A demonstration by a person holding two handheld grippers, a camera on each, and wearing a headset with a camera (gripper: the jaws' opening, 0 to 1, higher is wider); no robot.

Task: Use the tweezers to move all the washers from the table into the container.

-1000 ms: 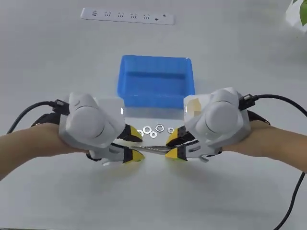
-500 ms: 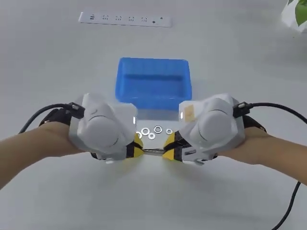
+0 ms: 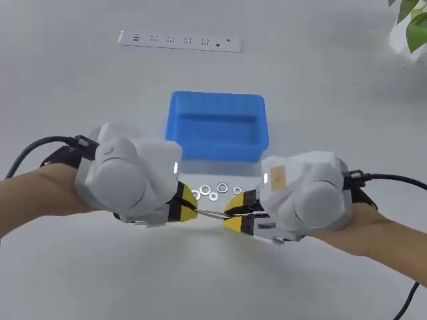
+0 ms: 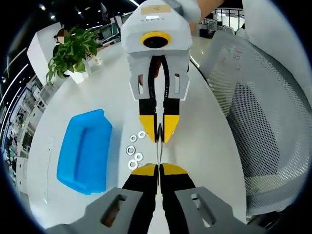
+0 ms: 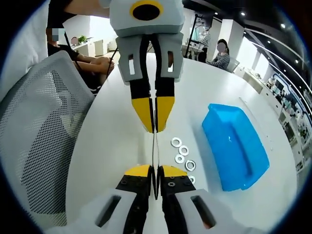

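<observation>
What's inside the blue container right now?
The container shows only a bare blue floor; the washers lie on the table in front of it. Its near wall hides a strip of floor in the head view.

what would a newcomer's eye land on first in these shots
The white left claw and right claw face each other tip to tip in the lower middle of the head view, both shut on the same thin tweezers. Just beyond them lie a few small washers, and past those stands a bright blue container.
</observation>
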